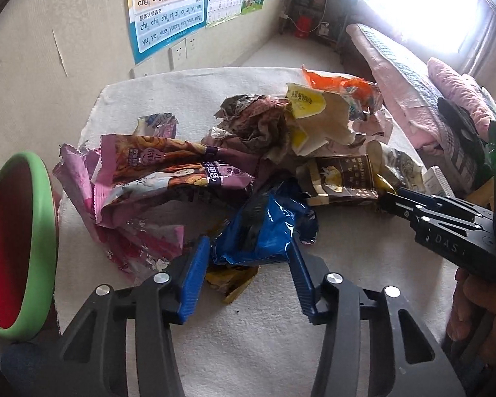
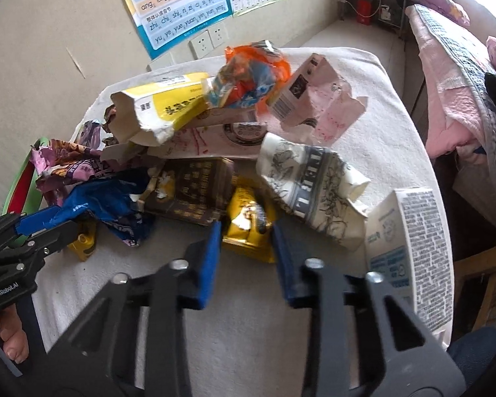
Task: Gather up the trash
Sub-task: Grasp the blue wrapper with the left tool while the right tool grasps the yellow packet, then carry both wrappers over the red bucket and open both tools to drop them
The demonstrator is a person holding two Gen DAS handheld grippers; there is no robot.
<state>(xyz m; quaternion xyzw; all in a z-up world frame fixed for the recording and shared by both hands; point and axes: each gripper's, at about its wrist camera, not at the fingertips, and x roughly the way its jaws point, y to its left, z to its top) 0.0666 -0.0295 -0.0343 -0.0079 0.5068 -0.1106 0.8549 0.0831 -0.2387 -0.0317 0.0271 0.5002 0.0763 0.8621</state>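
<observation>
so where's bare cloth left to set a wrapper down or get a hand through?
Bare white cloth runs along the near edge, in front of the pile. A second patch lies on the far right, beyond the pink carton. The middle is crowded, from the purple wrapper to the white text box; the green bin blocks the left edge.

grippers: you are holding two, left gripper (image 1: pixel 248 248), right gripper (image 2: pixel 246 238)
green-rimmed bin (image 1: pixel 36 231): one is sitting at nine o'clock
wall posters (image 1: pixel 168 6): three are hanging at twelve o'clock
</observation>
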